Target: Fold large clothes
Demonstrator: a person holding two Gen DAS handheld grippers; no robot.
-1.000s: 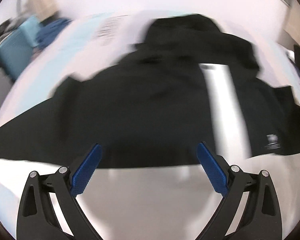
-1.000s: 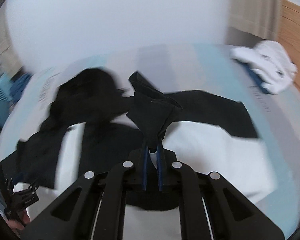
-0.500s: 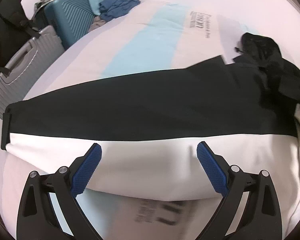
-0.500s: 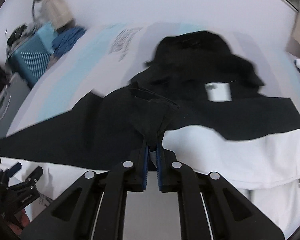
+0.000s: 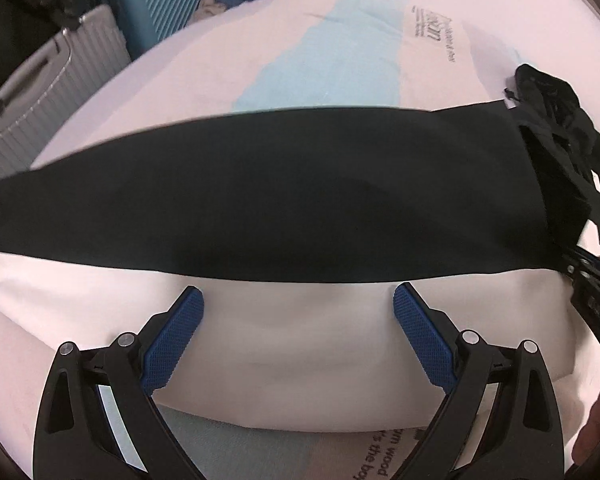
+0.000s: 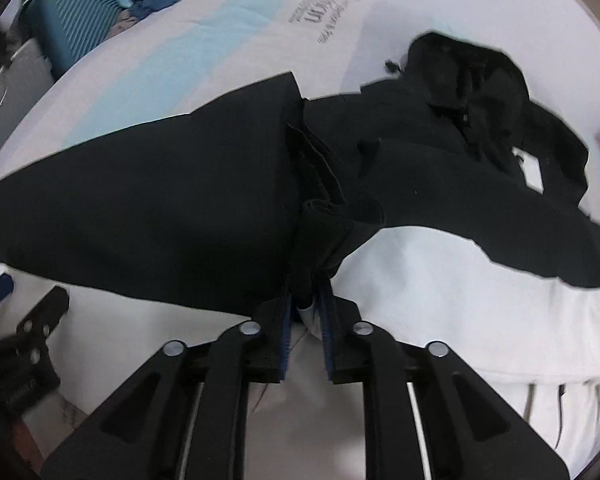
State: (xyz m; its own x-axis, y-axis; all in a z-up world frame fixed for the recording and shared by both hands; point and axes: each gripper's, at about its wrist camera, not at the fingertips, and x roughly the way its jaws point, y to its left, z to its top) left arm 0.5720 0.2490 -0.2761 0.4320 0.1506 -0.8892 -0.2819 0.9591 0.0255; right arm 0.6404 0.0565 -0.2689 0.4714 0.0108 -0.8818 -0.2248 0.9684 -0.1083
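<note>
Bed (image 5: 340, 32) with a white and pale-blue cover, suitcases (image 5: 60, 72) at its far left edge. Black-and-white jacket (image 5: 300, 184) spread across the bed, one black sleeve drawn out flat, hood (image 6: 460, 80) bunched at the far side.

Left gripper (image 5: 298, 312) hovering just above the white panel, jaws spread wide, holding nothing. Right gripper (image 6: 305, 300) over the sleeve's root, jaws just been opening, a bunched fold of black cloth between them, pads seemingly no longer pressing on it; probably a release after laying the sleeve across.

Likely soft, light, limp cloth: bound to sag and crease wherever unsupported, perhaps a little slick. Best taken at seams, cuff or hem, both edges pinched together, then carried low and flat.
</note>
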